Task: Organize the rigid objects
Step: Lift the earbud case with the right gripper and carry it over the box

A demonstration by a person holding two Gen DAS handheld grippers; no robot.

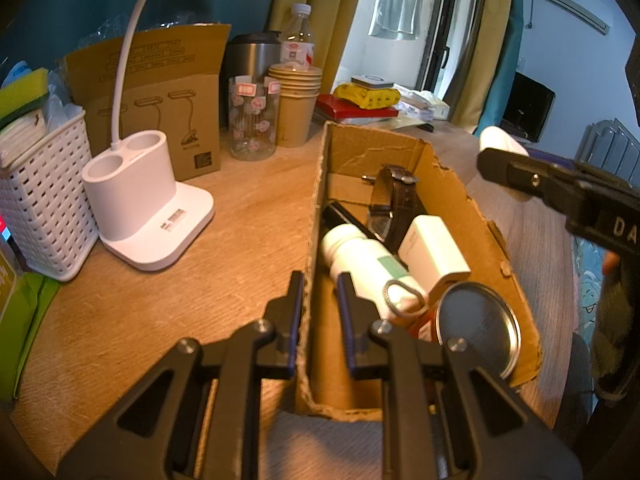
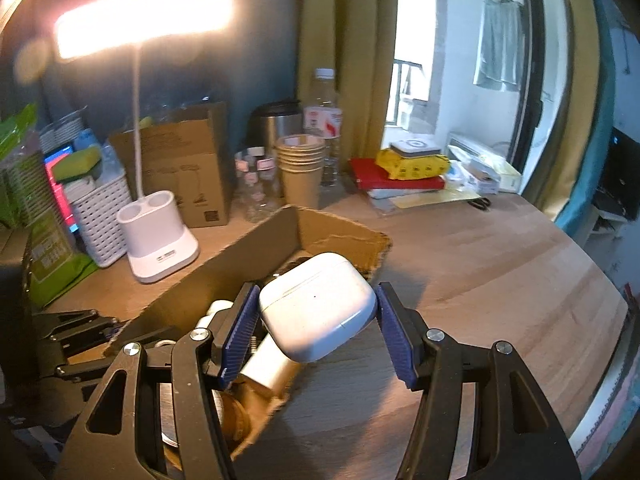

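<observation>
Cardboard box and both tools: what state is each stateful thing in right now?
Cardboard box: open-topped, partly filled.
Left tool: shut on the box's wall.
Right tool: shut on the white earbud case, above the box.
Earbud case: lid closed.
Desk lamp: lit.
Water bottle: capped.

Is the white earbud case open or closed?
Closed. The white earbud case shows only a thin seam, lid down, held between the right gripper's jaws.

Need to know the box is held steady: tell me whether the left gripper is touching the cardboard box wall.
Touching. The left wrist view shows the left gripper shut on the near side wall of the cardboard box, one blue pad on each face of it.
</observation>
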